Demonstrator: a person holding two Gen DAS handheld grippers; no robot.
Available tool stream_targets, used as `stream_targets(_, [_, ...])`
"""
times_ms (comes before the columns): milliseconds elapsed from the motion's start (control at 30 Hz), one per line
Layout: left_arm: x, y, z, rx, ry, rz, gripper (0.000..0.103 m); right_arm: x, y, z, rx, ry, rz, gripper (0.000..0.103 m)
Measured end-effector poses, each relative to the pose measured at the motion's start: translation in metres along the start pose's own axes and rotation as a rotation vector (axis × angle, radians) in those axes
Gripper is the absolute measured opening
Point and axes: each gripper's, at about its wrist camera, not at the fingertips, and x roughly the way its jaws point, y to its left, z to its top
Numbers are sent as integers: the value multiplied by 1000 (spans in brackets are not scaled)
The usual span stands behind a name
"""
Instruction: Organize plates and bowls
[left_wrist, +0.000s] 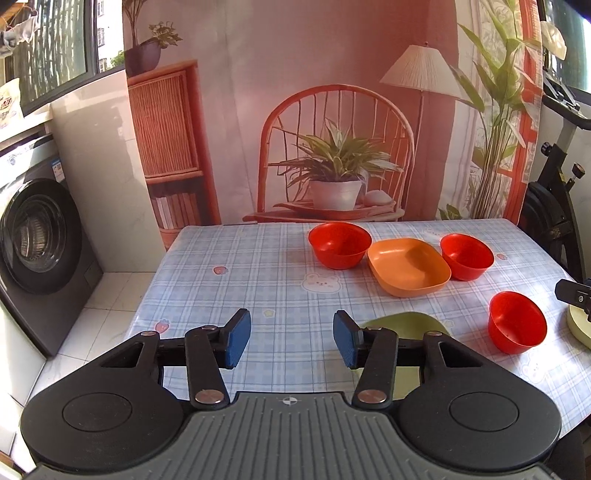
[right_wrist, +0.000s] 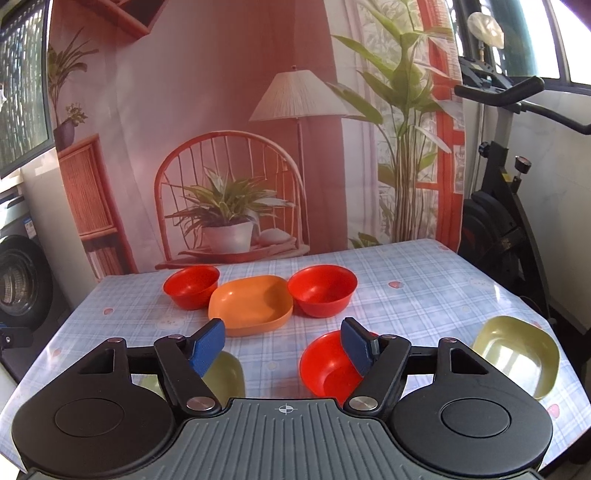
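Both grippers are hovering over the near table (left_wrist: 240, 266) edge. Left gripper (left_wrist: 291, 343) is standing part open, gripping nothing; right gripper (right_wrist: 282, 345) likewise. Orange plate (right_wrist: 251, 304) is sitting far-centre between two red bowls (right_wrist: 192, 286) (right_wrist: 321, 290). Left half of table is lying open.

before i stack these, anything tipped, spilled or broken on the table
Nothing stands out. The three red bowls, the orange dish and the two green dishes all sit upright and empty on the checked cloth, with no spills or visible damage.
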Motion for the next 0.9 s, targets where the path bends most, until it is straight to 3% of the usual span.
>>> stream_targets(100, [14,0,15,-18,8,-26,30,15,5,4,-35,4,-12,45])
stream_targets(200, [30,0,27,-25,7,-15,22,27,7,7,-52,-7,3,30])
stream_targets(367, [50,-4,43,-3,-18,9,22,44,6,14,-64,-27,23,6])
stream_targets(533, [76,-3,62,-24,10,-17,22,66,-3,24,-28,-49,59,6])
stream_targets(667, [91,7,87,-78,-36,-21,22,88,-9,36,-15,-51,57,7])
stream_targets(900, [137,-6,112,-47,-84,-15,22,158,-14,44,18,56,46,7])
